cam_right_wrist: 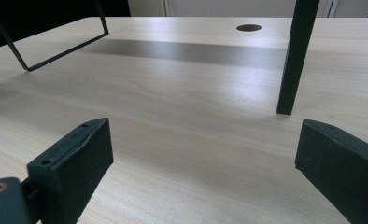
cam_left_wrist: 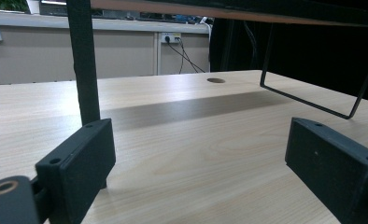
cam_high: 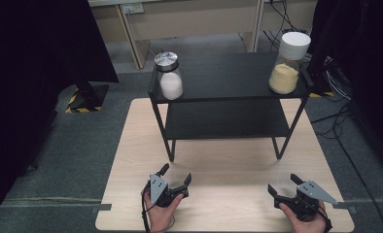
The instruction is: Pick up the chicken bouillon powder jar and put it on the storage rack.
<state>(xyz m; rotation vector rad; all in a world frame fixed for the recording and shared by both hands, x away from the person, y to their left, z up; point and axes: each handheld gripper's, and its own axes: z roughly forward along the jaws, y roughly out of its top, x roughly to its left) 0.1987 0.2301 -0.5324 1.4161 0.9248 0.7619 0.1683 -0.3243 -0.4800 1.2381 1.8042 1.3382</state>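
Both grippers rest low at the table's [cam_high: 131,145] near edge, jaws wide and empty, aimed at the shelf [cam_high: 228,73]. Left gripper [cam_high: 176,175] sits before its left leg; the salt jar [cam_high: 169,76] stands well beyond. Right gripper [cam_high: 283,183] mirrors it, yellow jar [cam_high: 287,63] well beyond.

A light wooden counter [cam_high: 131,145] is standing on grey carpet [cam_high: 73,155], with a round hole [cam_left_wrist: 215,80] in its top. Dark curtains [cam_high: 34,73] are hanging at the left and right, cutting off both sides of the room. Behind, a pale desk frame [cam_high: 131,34] is running along the back, with a wall socket [cam_left_wrist: 169,37] and cables [cam_high: 277,29] trailing down to the floor. Yellow-and-black tape [cam_high: 75,99] is marking a stand's base at the left. Soft light is falling from above.
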